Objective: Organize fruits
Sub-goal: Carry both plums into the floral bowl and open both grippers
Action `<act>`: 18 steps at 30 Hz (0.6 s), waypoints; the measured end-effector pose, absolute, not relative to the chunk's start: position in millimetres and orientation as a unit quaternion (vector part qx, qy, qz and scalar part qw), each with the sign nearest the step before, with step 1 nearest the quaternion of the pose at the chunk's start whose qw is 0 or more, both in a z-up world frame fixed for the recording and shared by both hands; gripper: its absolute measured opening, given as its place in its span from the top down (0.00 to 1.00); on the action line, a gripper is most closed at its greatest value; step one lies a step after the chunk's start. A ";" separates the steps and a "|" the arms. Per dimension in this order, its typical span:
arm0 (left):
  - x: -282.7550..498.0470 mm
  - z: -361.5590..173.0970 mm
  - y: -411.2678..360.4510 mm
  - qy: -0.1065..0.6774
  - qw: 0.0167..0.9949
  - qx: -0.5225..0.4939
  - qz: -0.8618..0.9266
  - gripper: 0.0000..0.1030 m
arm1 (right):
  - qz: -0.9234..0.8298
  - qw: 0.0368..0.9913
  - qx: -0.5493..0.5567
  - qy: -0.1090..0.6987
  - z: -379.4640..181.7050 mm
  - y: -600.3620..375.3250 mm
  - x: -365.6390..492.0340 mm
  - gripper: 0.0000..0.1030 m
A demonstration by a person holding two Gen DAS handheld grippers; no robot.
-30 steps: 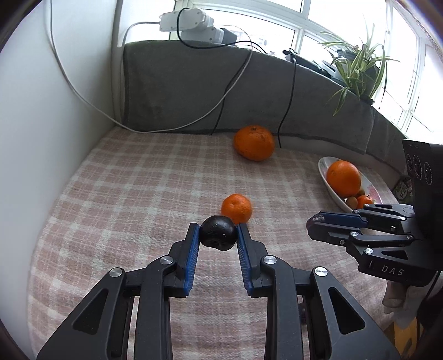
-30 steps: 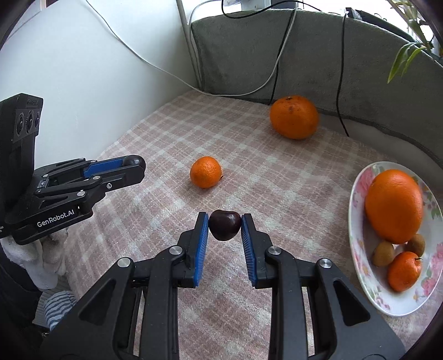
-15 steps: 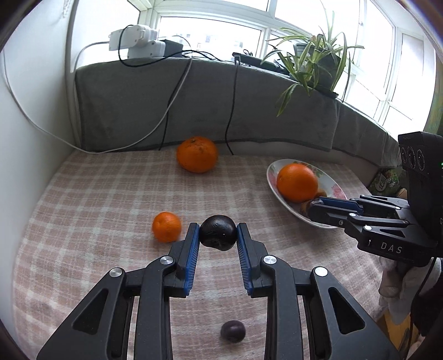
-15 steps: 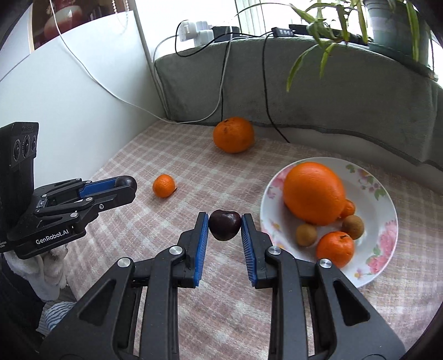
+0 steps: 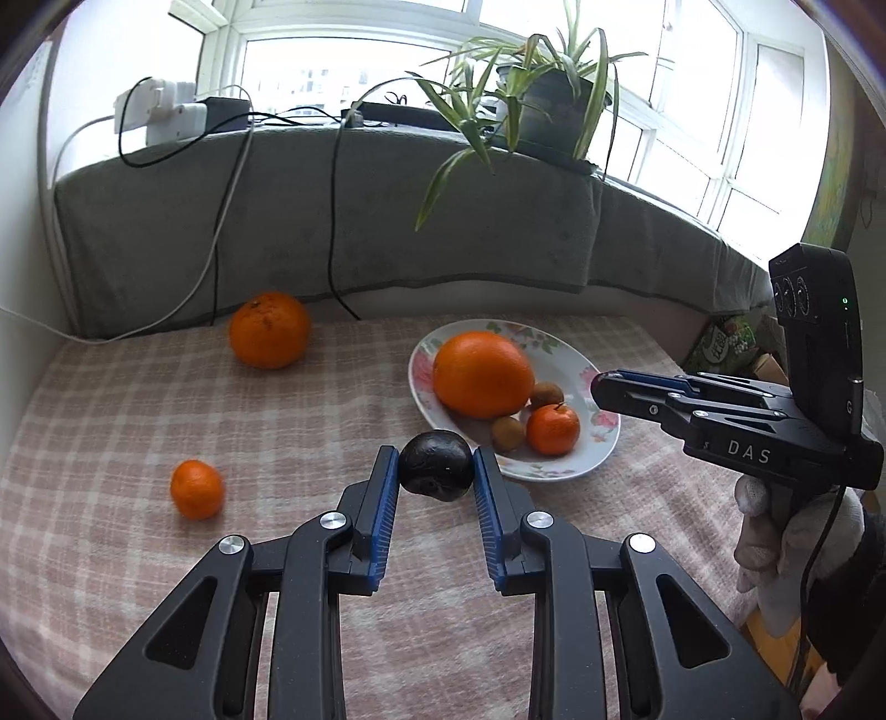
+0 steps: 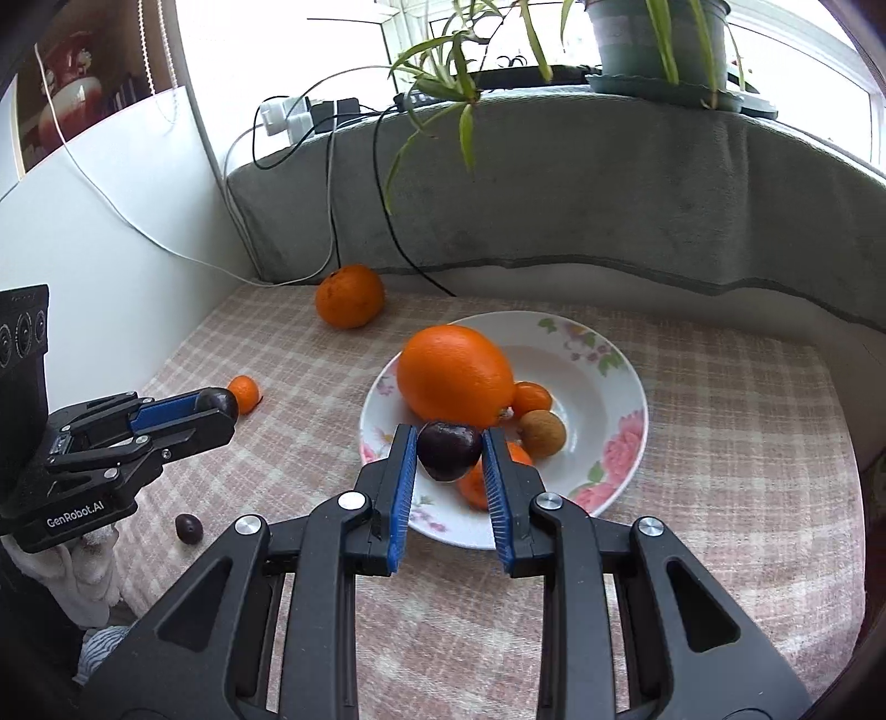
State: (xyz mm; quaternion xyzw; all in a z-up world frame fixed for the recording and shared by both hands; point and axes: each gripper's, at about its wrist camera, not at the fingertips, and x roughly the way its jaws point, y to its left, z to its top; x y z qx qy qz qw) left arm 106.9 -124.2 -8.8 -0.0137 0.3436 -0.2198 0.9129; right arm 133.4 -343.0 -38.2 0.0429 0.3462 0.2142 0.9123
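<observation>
My left gripper [image 5: 435,466] is shut on a dark wrinkled fruit [image 5: 435,464] and holds it above the checked cloth, just left of the floral plate [image 5: 601,429]. My right gripper [image 6: 449,450] is shut on a dark cherry-like fruit [image 6: 448,450] over the plate's near rim [image 6: 620,476]. The plate holds a big orange [image 6: 455,374], small tangerines and two brown round fruits [image 6: 542,433]. A large orange [image 5: 269,330], a small tangerine [image 5: 196,489] and a small dark fruit [image 6: 188,527] lie on the cloth.
A grey padded ledge [image 5: 343,232] runs along the back with power strips, hanging cables [image 5: 332,221] and a potted plant [image 6: 653,50]. A white wall stands at the left. The table's right edge drops off past the plate.
Both grippers have swung right and risen with their fruits. The right one now hangs over the plate; the left one has come close to the plate's left side.
</observation>
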 end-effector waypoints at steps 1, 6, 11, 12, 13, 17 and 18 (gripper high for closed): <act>107.7 -9.7 -129.1 0.345 0.912 -0.013 -0.223 0.75 | 0.212 0.913 0.047 0.346 -38.8 -347.4 134.6 0.75; 109.9 -10.9 -151.6 0.348 0.907 -0.004 -0.237 0.75 | 0.200 0.914 0.061 0.347 -42.9 -367.3 144.1 0.75; 114.2 -10.5 -172.0 0.349 0.903 0.005 -0.248 0.75 | 0.191 0.915 0.072 0.348 -47.3 -384.7 153.9 0.75; 115.3 -10.6 -175.7 0.350 0.903 0.007 -0.250 0.75 | 0.190 0.915 0.074 0.349 -48.4 -387.5 156.0 0.75; 116.6 -11.3 -178.7 0.351 0.902 0.008 -0.251 0.75 | 0.190 0.915 0.076 0.349 -49.6 -390.7 157.3 0.75; 121.4 -12.9 -192.7 0.354 0.900 0.015 -0.254 0.75 | 0.187 0.913 0.084 0.352 -54.2 -400.0 166.2 0.75; 122.7 -13.3 -196.0 0.355 0.899 0.017 -0.255 0.75 | 0.187 0.913 0.085 0.352 -55.5 -402.1 168.1 0.75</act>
